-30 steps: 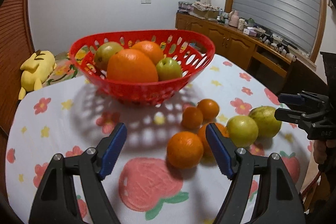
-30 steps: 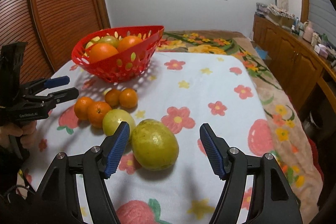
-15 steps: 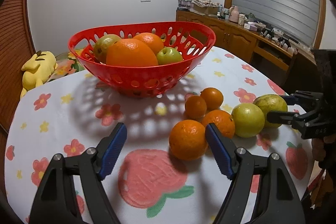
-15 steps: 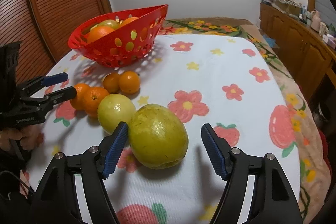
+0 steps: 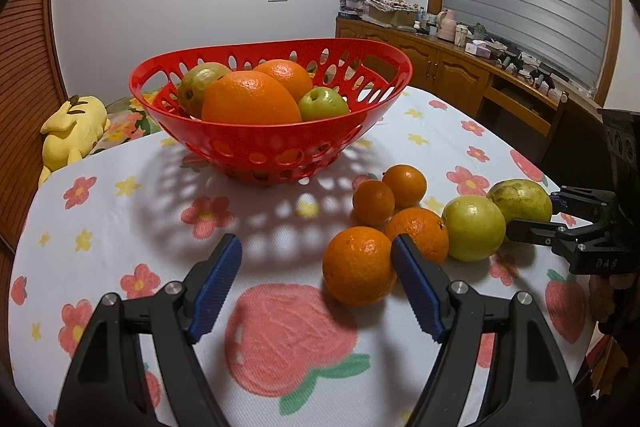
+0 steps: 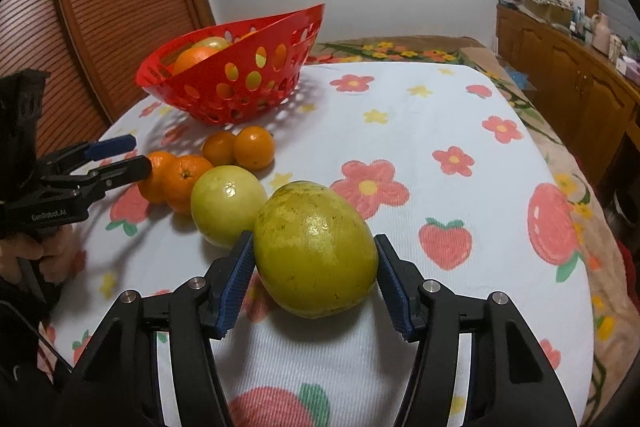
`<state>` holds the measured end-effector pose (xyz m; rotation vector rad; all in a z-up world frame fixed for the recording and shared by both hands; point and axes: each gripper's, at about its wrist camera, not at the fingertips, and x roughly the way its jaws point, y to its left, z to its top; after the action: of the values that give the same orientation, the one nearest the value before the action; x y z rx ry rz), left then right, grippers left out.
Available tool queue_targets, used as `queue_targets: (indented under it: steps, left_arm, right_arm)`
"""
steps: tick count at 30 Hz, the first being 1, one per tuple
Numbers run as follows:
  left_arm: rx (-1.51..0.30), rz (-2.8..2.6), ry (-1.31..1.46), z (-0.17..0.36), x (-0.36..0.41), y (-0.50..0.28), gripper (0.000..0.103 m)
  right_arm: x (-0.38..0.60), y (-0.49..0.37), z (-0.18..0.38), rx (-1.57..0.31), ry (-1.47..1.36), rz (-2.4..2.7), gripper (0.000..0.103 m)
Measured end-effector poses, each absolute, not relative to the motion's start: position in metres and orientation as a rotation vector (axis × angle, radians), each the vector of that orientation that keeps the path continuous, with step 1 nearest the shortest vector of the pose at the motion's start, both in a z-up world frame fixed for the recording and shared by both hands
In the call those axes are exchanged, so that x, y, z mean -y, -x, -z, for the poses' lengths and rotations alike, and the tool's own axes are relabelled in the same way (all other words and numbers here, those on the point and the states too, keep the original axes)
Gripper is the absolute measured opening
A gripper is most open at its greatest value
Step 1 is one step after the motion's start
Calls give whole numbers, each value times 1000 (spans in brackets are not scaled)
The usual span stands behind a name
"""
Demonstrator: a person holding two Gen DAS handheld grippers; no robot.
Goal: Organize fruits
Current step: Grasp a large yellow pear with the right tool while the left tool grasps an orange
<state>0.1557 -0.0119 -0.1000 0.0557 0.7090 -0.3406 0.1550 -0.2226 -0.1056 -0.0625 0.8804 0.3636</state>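
A red perforated basket [image 5: 384, 107] [image 6: 288, 51] holds oranges and green fruits at the table's back. Loose fruits lie in a row in front: several oranges [image 5: 358, 265] [image 6: 184, 177], a pale green fruit [image 5: 474, 227] [image 6: 228, 205] and a large yellow-green fruit [image 5: 520, 201] [image 6: 316, 253]. My right gripper [image 6: 314, 269] straddles the large yellow-green fruit on the cloth, pads right beside its sides, a thin gap on the right. My left gripper [image 5: 316, 269] is open, its right finger beside the nearest orange.
The table has a white cloth [image 6: 420, 131] with flower and strawberry prints. A yellow plush toy [image 5: 74, 131] lies past the far left edge. A wooden sideboard [image 5: 460, 75] with clutter stands at the right. A slatted wooden door [image 6: 100, 7] stands behind the basket.
My right gripper has moved forward around the large yellow-green fruit and narrowed onto it. My left gripper has drifted slightly left and closer to the nearest orange.
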Motion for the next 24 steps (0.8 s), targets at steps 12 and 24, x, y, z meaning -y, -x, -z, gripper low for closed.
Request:
queue_targets:
  steps: [12,24]
  left_arm:
    - [-728,391,-58,98,23,-149,63]
    - [-805,424,-72,113,30,-152,54]
  right_arm:
    - [226,-155,106,-862,56,-349,63]
    - [224,-153,107,-873,61,-353,64]
